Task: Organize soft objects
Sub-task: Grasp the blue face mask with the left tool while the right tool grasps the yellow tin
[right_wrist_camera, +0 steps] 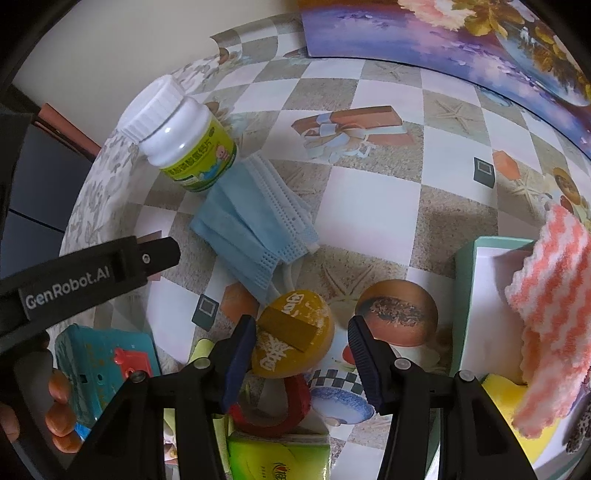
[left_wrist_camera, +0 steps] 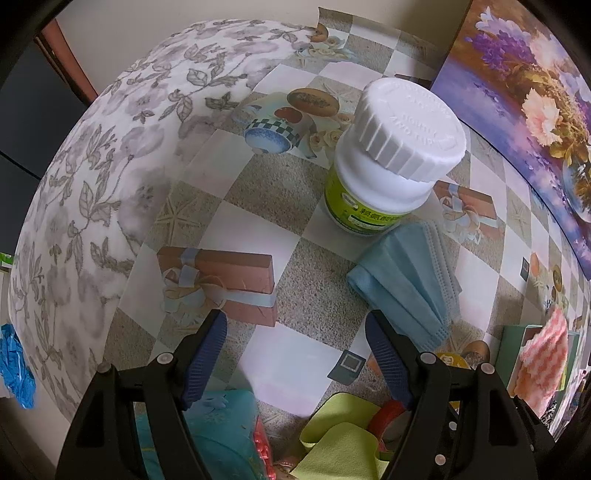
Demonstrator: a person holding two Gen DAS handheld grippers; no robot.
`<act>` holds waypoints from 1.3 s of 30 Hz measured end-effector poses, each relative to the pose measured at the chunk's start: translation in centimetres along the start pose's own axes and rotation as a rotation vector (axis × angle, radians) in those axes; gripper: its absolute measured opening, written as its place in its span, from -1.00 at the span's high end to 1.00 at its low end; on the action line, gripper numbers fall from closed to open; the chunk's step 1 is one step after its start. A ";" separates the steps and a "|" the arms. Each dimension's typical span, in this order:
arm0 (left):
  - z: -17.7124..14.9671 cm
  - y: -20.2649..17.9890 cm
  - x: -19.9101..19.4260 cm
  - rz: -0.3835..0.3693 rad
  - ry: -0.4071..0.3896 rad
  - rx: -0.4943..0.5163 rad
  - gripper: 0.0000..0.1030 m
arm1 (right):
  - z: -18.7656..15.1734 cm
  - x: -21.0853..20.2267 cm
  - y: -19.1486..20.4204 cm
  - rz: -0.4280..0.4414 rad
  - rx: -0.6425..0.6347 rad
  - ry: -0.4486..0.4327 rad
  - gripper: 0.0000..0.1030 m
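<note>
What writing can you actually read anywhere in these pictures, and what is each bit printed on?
"GenRobot.AI": white letters on the black left gripper, seen from the right wrist camera.
White bottle: embossed lettering on the cap and print on the green label, too blurred to read.
Yellow round block: white characters, not legible.
Green packet: small print, too small to read.

A home: patterned tablecloth, floral picture.
</note>
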State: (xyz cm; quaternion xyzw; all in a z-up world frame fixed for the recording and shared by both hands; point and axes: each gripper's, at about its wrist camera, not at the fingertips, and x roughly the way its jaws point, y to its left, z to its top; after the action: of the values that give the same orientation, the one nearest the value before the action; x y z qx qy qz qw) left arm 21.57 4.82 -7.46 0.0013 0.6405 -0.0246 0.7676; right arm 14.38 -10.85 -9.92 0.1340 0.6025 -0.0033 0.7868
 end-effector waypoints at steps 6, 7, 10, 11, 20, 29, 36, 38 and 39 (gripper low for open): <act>0.0 -0.1 0.0 0.000 0.000 -0.001 -0.52 | -0.1 0.6 0.8 -0.005 -0.018 0.012 -0.08; 0.0 -0.1 0.0 0.000 0.000 0.000 -0.52 | -0.1 0.7 0.9 -0.006 -0.020 0.013 -0.08; 0.0 -0.2 -0.1 -0.001 0.002 0.000 -0.52 | -0.2 0.9 1.1 -0.009 -0.029 0.013 -0.08; 0.0 -0.1 -0.1 -0.001 0.001 0.000 -0.52 | -0.2 1.0 1.4 -0.007 -0.032 0.013 -0.07; -0.1 -0.2 -0.1 -0.004 0.004 0.001 -0.52 | -0.1 1.6 2.2 -0.001 -0.052 0.007 0.06; 0.2 -0.4 0.0 -0.012 -0.007 -0.001 -0.52 | 0.3 -0.7 0.7 -0.007 -0.023 -0.032 0.06; 0.5 -3.4 0.0 -0.054 -0.039 0.043 -0.52 | 0.9 -3.9 -2.3 -0.058 0.016 -0.093 0.06; 0.6 -4.5 0.3 -0.059 -0.043 0.060 -0.52 | 1.1 -5.0 -3.0 -0.070 0.022 -0.115 0.06; 0.7 -5.1 0.6 -0.059 -0.045 0.070 -0.52 | 1.1 -5.4 -3.3 -0.075 0.025 -0.122 0.06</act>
State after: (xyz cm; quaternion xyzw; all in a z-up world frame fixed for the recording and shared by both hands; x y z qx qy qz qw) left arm 22.11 -0.28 -7.76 0.0086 0.6214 -0.0697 0.7803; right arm 13.43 -15.08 -5.24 0.1209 0.5578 -0.0484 0.8197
